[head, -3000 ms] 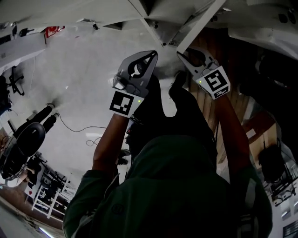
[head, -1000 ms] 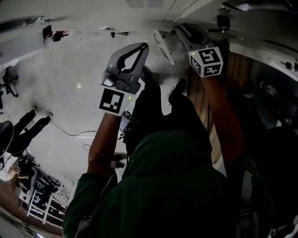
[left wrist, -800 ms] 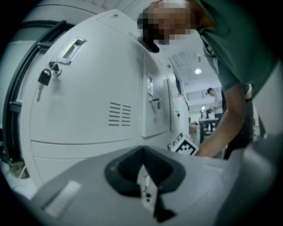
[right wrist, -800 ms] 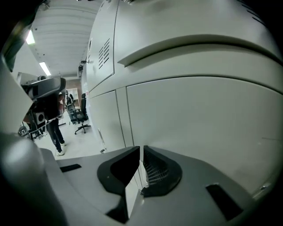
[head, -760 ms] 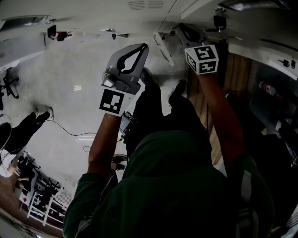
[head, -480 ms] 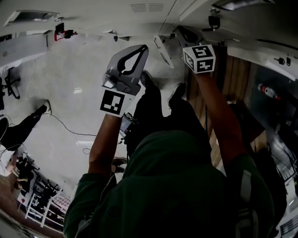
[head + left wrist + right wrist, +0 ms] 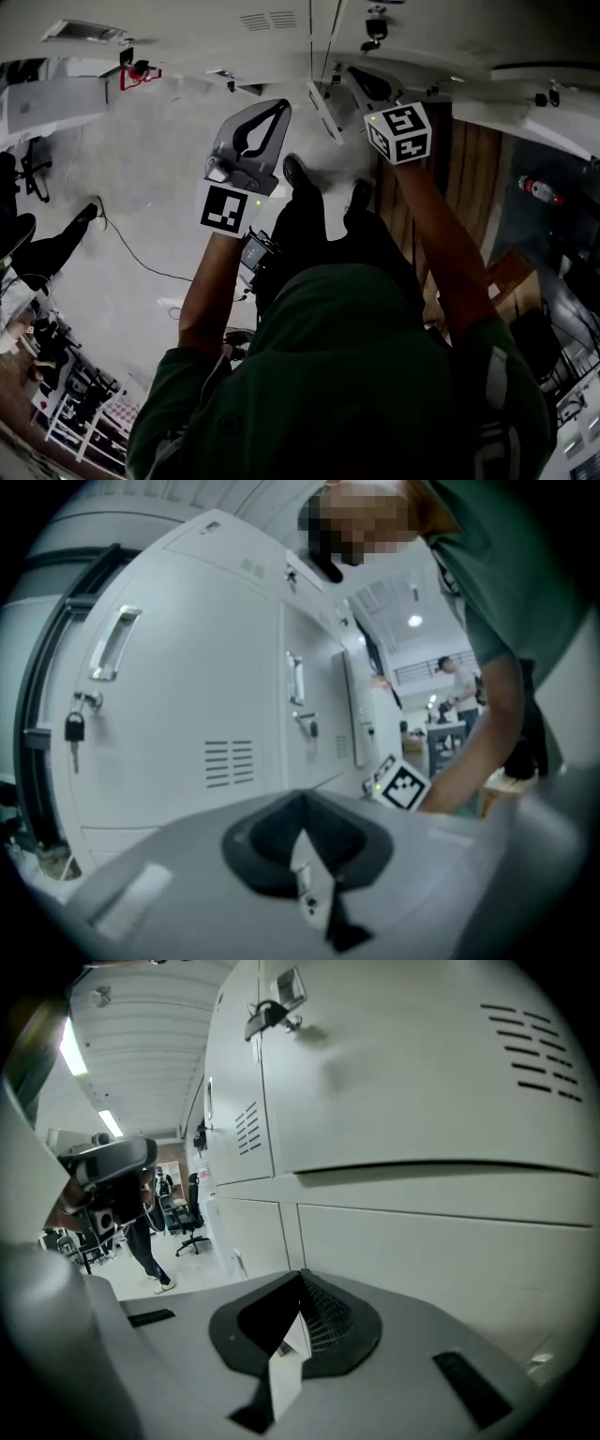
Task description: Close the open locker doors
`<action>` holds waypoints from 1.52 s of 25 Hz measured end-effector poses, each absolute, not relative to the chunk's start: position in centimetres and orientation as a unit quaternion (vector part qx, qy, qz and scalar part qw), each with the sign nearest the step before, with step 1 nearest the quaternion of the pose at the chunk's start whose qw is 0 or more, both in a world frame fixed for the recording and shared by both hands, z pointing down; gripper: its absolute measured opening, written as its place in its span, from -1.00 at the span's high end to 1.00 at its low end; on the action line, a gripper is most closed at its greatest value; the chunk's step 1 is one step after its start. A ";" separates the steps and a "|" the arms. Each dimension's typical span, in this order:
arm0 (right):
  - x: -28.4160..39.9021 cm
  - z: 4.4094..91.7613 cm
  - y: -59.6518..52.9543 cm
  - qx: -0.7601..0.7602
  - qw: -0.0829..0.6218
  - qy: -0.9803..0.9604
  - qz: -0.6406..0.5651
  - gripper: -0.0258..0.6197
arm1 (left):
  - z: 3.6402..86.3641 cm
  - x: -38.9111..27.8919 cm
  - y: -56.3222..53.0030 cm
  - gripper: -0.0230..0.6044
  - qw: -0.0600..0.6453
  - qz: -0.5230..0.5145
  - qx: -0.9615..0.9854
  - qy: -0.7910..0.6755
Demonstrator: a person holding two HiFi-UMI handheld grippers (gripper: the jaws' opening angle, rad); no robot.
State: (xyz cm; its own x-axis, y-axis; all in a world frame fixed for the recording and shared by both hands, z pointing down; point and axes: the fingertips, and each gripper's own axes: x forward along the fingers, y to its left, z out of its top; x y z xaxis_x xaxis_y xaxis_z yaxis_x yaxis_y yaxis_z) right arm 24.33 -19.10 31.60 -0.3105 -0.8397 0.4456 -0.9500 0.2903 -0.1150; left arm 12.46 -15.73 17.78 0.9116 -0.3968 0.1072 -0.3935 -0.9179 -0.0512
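Note:
A bank of white lockers (image 7: 187,714) with handles and vents fills the left gripper view. One narrow door (image 7: 351,714) stands out edge-on; in the head view it is a white panel (image 7: 324,105). My right gripper (image 7: 354,81) reaches to the lockers beside that panel, its marker cube (image 7: 403,786) just below the door. In the right gripper view its jaws (image 7: 296,1335) are closing to a shut tip with nothing between them, close to a white locker front (image 7: 422,1082). My left gripper (image 7: 280,105) hangs shut and empty, apart from the lockers (image 7: 302,855).
The person's legs and shoes (image 7: 298,178) stand on the grey floor (image 7: 141,187) below the grippers. A wooden panel (image 7: 469,187) lies at the right. A cable (image 7: 141,262) trails on the floor, and office chairs (image 7: 192,1222) and people stand down the aisle.
The right gripper's marker cube has moved a little lower and closer to the jutting door panel. The left gripper has hardly moved. The view has tilted to show more of the lockers.

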 end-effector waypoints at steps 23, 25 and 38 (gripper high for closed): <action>25.6 34.3 -5.5 0.431 0.111 -0.889 0.107 0.90 | 25.0 12.8 -5.1 0.92 0.015 -0.076 -0.953 0.294; 25.0 37.4 -4.8 0.425 0.123 -0.890 0.109 0.89 | 28.1 12.0 -5.0 0.92 0.011 -0.085 -0.955 0.284; 23.3 62.4 0.5 0.384 0.202 -0.891 0.132 0.89 | 52.7 9.0 -4.4 0.92 0.006 -0.105 -0.957 0.269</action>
State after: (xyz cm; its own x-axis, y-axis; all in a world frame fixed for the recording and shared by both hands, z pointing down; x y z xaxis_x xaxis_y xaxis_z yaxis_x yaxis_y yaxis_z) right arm 23.35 0.53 62.39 -0.6226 -0.6314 0.4622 -0.7386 0.6694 -0.0805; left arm 9.02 -4.36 52.73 0.8337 -0.5156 0.1977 -0.5130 -0.8557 -0.0685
